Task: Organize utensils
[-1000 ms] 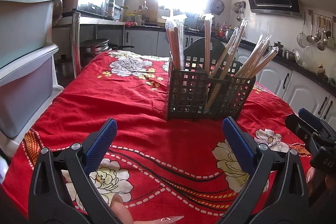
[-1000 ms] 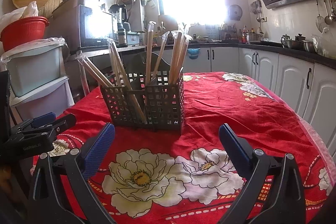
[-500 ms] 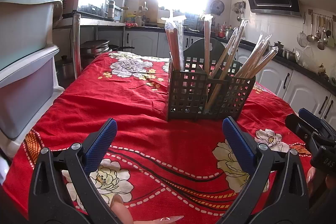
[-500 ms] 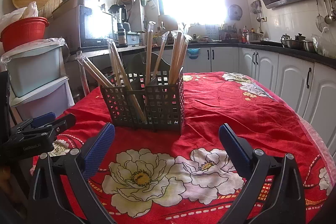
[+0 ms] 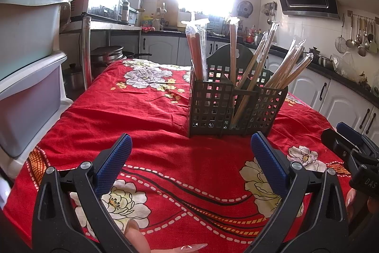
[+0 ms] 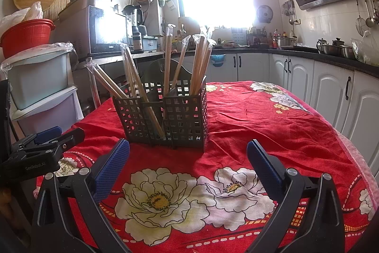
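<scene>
A dark grid utensil caddy [image 5: 233,108] stands upright on the red flowered tablecloth [image 5: 142,115]. Several plastic-wrapped chopstick pairs [image 5: 281,68] stand or lean in its compartments. It also shows in the right wrist view [image 6: 165,117], with the wrapped chopsticks [image 6: 199,63] sticking up. My left gripper [image 5: 190,158] is open and empty, a short way in front of the caddy. My right gripper [image 6: 188,163] is open and empty, also in front of the caddy. Each gripper shows at the edge of the other's view: the right one [image 5: 353,153], the left one [image 6: 42,151].
Stacked plastic storage drawers [image 5: 26,63] stand off the table's left edge, a red basket [image 6: 26,36] on top. White kitchen cabinets [image 6: 331,91] run along the right. A metal pole [image 5: 85,51] stands behind the table's far left corner.
</scene>
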A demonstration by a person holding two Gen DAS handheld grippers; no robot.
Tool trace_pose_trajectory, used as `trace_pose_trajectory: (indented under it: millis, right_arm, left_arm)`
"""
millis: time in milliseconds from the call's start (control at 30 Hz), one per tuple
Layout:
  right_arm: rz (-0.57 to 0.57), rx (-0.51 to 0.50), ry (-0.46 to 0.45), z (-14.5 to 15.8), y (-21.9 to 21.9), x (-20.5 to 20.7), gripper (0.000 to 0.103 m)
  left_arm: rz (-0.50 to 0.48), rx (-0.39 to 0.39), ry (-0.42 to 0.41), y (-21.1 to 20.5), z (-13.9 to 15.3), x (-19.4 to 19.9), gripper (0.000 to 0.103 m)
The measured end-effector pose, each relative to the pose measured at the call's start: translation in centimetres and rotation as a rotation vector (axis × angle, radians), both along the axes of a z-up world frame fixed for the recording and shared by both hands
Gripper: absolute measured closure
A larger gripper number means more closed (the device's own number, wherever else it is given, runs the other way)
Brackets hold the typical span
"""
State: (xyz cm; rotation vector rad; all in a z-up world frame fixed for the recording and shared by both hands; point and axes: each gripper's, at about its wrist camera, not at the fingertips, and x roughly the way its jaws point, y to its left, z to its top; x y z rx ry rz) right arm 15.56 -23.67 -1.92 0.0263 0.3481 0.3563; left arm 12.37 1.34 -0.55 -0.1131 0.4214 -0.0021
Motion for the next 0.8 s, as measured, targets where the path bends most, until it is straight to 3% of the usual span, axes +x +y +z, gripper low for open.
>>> trace_pose_trajectory:
  millis: [800]
  right_arm:
    - [-0.003, 0.0, 0.005, -0.14, -0.12, 0.1, 0.006]
  left_arm:
    - [-0.008, 0.004, 0.02, -0.12, -0.2, 0.47, 0.01]
